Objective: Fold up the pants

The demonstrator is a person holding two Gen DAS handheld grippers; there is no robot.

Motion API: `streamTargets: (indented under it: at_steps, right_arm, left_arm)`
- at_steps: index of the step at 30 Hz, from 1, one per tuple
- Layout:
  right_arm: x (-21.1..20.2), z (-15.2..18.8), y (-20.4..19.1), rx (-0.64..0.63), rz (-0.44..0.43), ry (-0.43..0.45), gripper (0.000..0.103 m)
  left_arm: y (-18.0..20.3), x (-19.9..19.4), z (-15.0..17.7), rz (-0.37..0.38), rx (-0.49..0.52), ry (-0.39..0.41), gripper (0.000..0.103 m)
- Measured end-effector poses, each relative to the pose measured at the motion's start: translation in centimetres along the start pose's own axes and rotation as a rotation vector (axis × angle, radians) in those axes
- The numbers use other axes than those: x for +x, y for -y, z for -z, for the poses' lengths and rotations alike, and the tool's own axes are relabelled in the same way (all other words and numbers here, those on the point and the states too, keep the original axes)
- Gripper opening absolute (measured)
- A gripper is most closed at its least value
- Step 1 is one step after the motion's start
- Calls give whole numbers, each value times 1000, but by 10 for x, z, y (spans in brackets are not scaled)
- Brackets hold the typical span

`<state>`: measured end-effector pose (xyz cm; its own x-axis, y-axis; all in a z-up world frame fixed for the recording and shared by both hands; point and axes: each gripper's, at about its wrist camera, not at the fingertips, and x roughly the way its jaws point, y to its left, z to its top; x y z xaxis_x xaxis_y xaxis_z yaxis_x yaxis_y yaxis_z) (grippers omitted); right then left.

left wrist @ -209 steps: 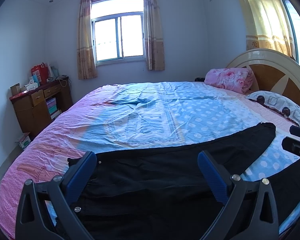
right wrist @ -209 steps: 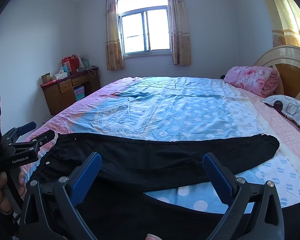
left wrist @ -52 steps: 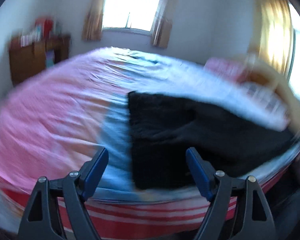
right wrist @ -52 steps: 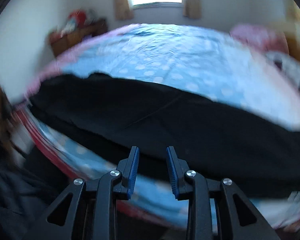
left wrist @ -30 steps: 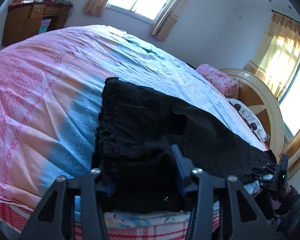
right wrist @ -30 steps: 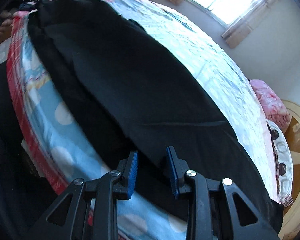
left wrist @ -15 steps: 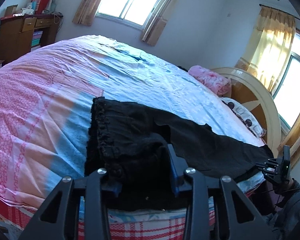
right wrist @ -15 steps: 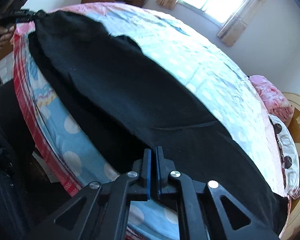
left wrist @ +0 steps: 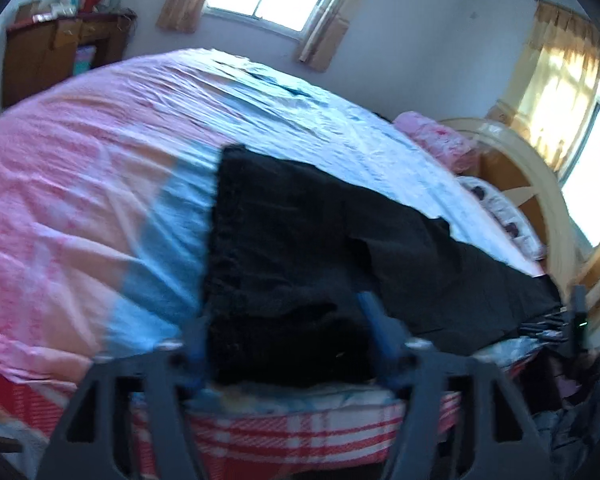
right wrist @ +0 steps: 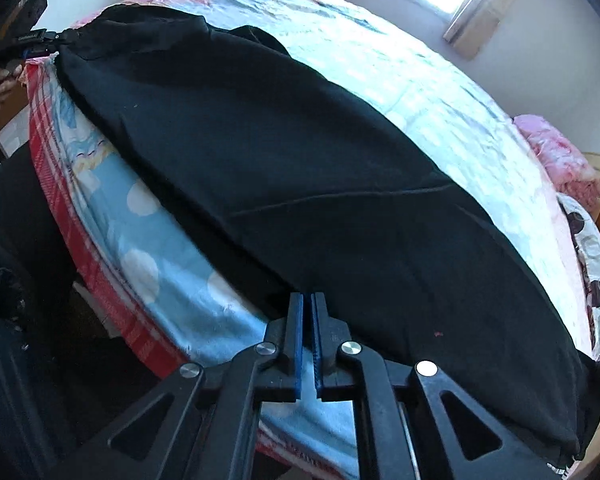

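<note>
The black pants (left wrist: 300, 248) lie stretched along the near edge of the bed — gathered elastic waistband at one end, hems far off toward the headboard. They are folded lengthwise, one leg laid over the other, and a faint seam crosses the upper layer in the right wrist view (right wrist: 320, 184). The near waist corner is bunched and rumpled; the fabric elsewhere lies fairly flat.

Two wrist views, opposite ends of the bed (left wrist: 80, 200)

Each looks down close over the bed's near edge; both share the black pants (left wrist: 300, 248) (right wrist: 300, 184).
</note>
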<state>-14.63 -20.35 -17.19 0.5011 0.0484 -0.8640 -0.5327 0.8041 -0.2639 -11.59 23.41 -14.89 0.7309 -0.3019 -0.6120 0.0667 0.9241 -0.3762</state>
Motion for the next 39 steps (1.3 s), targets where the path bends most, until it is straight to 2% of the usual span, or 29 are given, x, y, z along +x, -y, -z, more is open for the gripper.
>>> streamTargets:
  at_steps: [3,6,10,12,13,15,17,20,23,25,27,29,33,35,38,39]
  right_arm:
    - [-8,3,4,-15,-51,-25,5]
    - [-21,5,6,-5,-96,-7,5]
    - [-40,-9,26,124,-225,104,5]
    - [-45,-21,30,174,-276,167,6]
    - [-47,-30,29,197,-316,192,6]
    - [-46,-46,24,209,-363,218,6]
    - [-45,-65,13,184,-376,235,6]
    - [-40,-89,0,155,-414,254,6]
    - [-34,-107,-7,150,-450,267,6]
    - [-31,-120,-7,162,-473,271,6]
    - [-26,-129,-11,162,-465,270,7]
    - [-20,-137,-16,157,-460,262,7]
    - [-19,-147,-20,159,-460,261,7]
    - [-22,-147,-19,163,-462,267,7]
    - [-19,-148,-14,187,-459,259,7]
    - [-17,-148,-10,204,-468,251,7]
  left_arm:
    - [-6,-12,2,-26,17,19,85]
    - [-9,-21,2,-59,38,30,90]
    - [-8,-20,-2,-85,73,34,93]
    - [-10,-13,-6,-117,97,23,102]
    - [-12,-6,-8,-125,104,3,103]
    - [-19,4,-7,-84,89,-73,103]
    - [-22,-1,-5,-79,99,-56,103]
    - [-18,-13,2,-66,167,-27,103]
    - [-15,-11,12,-90,236,-37,103]
    - [-11,-5,15,-121,244,-36,103]
    - [-1,1,13,-117,239,-4,103]
    - [7,6,9,-81,235,9,103]
    - [18,17,1,-58,236,32,103]
    - [19,19,-7,-134,243,68,103]
    - [1,17,-23,-262,172,115,103]
    - [-4,12,-27,-255,137,137,103]
